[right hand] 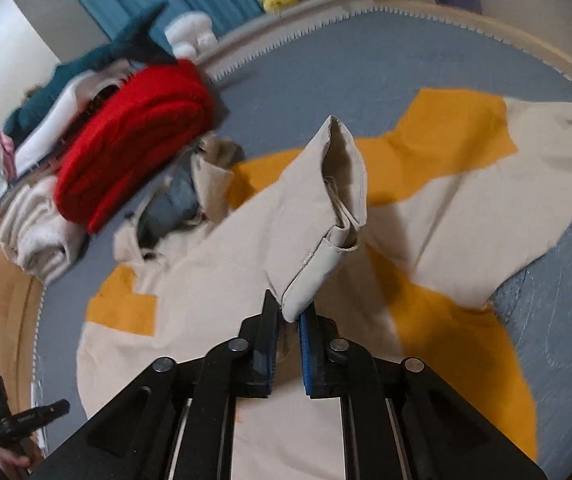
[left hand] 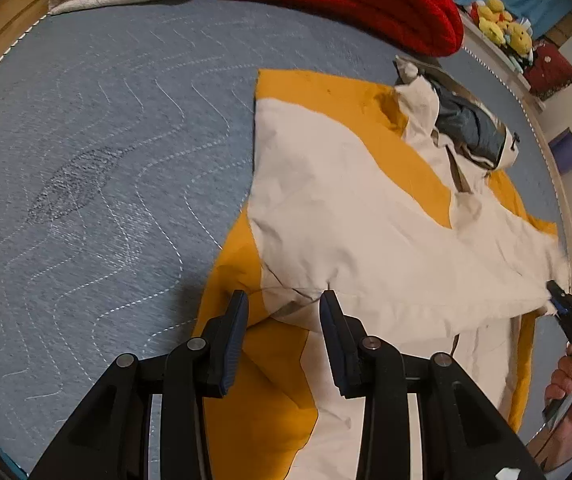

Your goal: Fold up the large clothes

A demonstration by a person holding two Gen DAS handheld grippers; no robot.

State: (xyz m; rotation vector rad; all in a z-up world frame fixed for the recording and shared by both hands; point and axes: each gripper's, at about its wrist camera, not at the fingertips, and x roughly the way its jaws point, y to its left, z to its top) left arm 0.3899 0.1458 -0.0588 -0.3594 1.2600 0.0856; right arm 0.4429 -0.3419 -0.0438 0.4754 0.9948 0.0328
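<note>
Jacket (right hand: 246,240) fabric reads light, limp, slightly crisp; best held at hems and cuffs. Right gripper (right hand: 289,316) pinches the sleeve cuff (right hand: 317,276); my left gripper (left hand: 282,304) hangs unclenched, empty, over the orange-and-cream body.

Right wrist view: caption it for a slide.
Right tool pinches the cream sleeve cuff of a cream-and-mustard jacket and lifts it above the blue mat.

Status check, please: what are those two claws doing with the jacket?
Right gripper clamped on cream sleeve cuff, lifted. Left gripper open over jacket. Nothing blocking.
</note>
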